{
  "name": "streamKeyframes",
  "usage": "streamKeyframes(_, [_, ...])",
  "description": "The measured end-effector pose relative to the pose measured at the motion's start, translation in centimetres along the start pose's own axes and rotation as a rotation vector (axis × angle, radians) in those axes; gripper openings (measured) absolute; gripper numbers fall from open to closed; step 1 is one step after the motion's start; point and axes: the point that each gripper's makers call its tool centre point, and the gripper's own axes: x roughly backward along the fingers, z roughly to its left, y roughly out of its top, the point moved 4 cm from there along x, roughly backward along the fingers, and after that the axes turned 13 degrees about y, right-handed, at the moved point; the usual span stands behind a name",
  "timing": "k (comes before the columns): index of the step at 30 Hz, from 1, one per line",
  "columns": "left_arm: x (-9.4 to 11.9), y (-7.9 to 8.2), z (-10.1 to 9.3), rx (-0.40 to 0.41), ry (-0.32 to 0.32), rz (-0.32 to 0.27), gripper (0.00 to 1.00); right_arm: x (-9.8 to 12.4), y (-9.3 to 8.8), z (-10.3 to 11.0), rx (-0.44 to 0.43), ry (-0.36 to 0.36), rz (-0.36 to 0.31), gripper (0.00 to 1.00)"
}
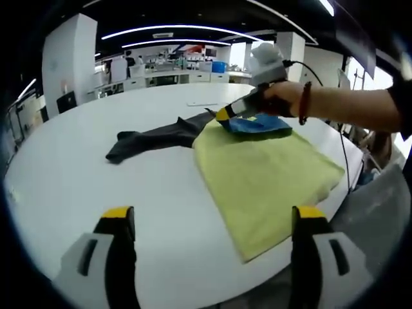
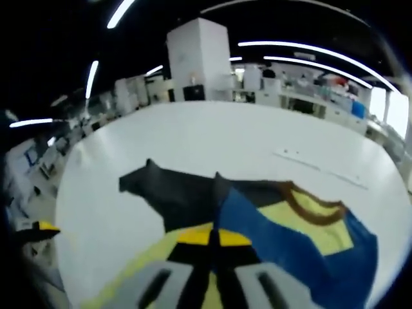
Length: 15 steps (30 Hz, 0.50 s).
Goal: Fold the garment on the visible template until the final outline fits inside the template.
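Note:
A yellow-green template cloth (image 1: 264, 177) lies flat on the white round table (image 1: 77, 187). At its far end sits a bunched blue garment (image 1: 257, 125) with a yellow lining and a brown collar (image 2: 315, 209); its blue fabric (image 2: 290, 251) spreads right. My right gripper (image 1: 223, 114), held by a hand, sits at the garment's left corner. Its jaws (image 2: 212, 237) are shut on the blue edge. My left gripper (image 1: 214, 219) hangs open over the table's near edge, holding nothing. The template's yellow-green edge (image 2: 122, 277) shows beside the right jaws.
A dark grey cloth (image 1: 154, 136) stretches left from the blue garment across the bare table, also seen as the dark grey cloth (image 2: 180, 193) beyond the right jaws. A cable (image 1: 335, 122) trails from the right gripper. Desks and a white pillar (image 2: 199, 58) stand beyond the table.

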Motion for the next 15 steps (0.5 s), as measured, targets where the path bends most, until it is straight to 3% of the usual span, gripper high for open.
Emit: streamKeyframes(15, [0.0, -0.1, -0.3, -0.009, -0.010, 0.014, 0.99, -0.5, -1.9, 1.8, 0.036, 0.055, 0.023, 0.00])
